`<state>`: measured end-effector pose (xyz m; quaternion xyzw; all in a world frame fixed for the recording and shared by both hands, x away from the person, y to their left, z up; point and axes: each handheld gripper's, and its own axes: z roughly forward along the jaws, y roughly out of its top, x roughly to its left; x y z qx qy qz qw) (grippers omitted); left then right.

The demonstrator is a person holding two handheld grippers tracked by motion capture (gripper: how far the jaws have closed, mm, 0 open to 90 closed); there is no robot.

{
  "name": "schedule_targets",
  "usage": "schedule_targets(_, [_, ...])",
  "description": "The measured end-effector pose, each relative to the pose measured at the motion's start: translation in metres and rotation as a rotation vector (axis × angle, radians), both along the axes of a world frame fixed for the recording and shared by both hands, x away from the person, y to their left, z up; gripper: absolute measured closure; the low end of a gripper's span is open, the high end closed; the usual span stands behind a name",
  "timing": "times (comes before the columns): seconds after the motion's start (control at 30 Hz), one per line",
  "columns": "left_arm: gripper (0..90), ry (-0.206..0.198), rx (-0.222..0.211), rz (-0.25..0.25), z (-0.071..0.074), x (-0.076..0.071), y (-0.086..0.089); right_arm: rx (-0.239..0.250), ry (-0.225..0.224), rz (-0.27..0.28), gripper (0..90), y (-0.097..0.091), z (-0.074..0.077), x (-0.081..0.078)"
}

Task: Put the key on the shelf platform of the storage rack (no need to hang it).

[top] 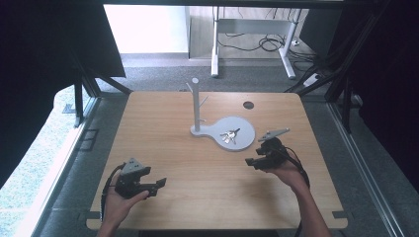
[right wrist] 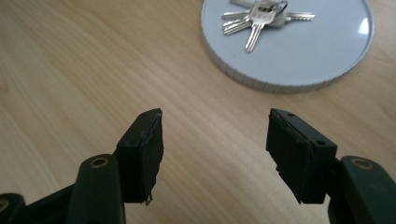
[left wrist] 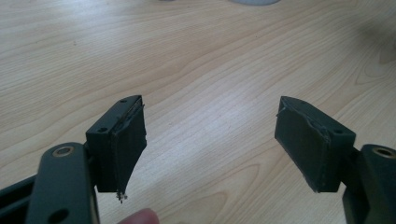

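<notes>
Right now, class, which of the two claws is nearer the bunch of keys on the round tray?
The right claw. It sits just beside the grey round tray holding the keys, jaws open and empty. The left claw rests far off near the table's front edge.

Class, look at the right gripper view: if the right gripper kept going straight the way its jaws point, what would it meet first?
Probably the round grey tray, at its near rim, with the bunch of keys just beyond. The right gripper is open over bare table; depth is uncertain.

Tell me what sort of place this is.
Probably a lab or office recording station: a bare wooden table on grey carpet, black curtains on both sides, and a desk frame with loose cables behind.
</notes>
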<state>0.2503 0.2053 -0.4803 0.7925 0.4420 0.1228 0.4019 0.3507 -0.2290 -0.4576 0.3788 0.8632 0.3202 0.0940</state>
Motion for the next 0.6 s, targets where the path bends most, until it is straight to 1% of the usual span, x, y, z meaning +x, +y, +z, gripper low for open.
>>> schedule_targets(0.1, [25.0,0.005,0.001,-0.003,0.000,0.000,0.000,0.043,-0.001,0.009,36.4,-0.008,-0.008,-0.012])
schedule_targets(0.13, [25.1,0.006,0.001,-0.003,0.000,0.000,0.000,0.048,-0.003,0.007,36.4,-0.010,-0.010,-0.015])
schedule_targets(0.27, [25.1,0.007,0.004,-0.001,-0.001,0.000,0.000,0.025,-0.005,-0.011,35.9,-0.018,-0.026,-0.027])
schedule_targets(0.33, [25.1,0.008,0.006,0.001,0.000,0.000,-0.001,0.044,-0.001,-0.013,35.7,-0.022,-0.032,-0.029])
schedule_targets(0.4, [25.1,0.006,0.004,0.000,0.000,0.000,-0.002,0.056,-0.002,-0.033,35.5,-0.024,-0.034,-0.029])
schedule_targets(0.6, [24.8,-0.001,0.004,-0.002,0.001,-0.001,-0.001,0.039,-0.042,-0.050,32.3,-0.020,-0.034,-0.029])
